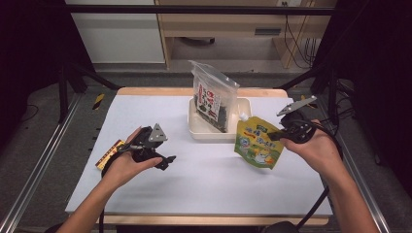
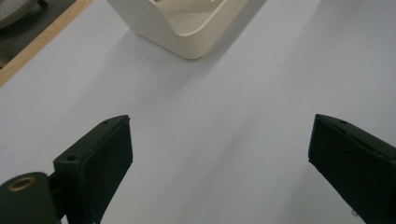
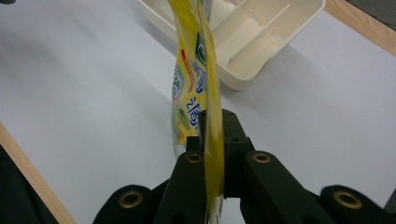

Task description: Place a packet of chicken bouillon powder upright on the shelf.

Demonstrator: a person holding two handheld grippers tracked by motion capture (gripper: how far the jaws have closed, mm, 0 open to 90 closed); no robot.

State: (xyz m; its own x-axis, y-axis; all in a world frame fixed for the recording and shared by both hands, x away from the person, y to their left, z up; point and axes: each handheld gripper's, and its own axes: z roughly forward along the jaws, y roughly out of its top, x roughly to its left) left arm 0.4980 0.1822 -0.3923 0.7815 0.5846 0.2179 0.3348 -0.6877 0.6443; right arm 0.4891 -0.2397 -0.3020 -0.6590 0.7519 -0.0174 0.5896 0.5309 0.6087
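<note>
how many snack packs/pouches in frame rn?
3. A clear seaweed bag stands in the cream tray; a yellow spouted pouch is clamped in the right gripper; a flat yellow-red packet lies partly hidden behind the left hand.

Pretty dim room overall, with the light mostly landing on the bench (image 1: 204,179), which has a white mat over a wooden top. A black metal frame (image 1: 194,9) stands around it, over grey floor (image 1: 43,126). Behind there's a light wood desk (image 1: 218,24), a white cabinet panel (image 1: 116,34), and cables (image 1: 296,43) hanging down.
</note>
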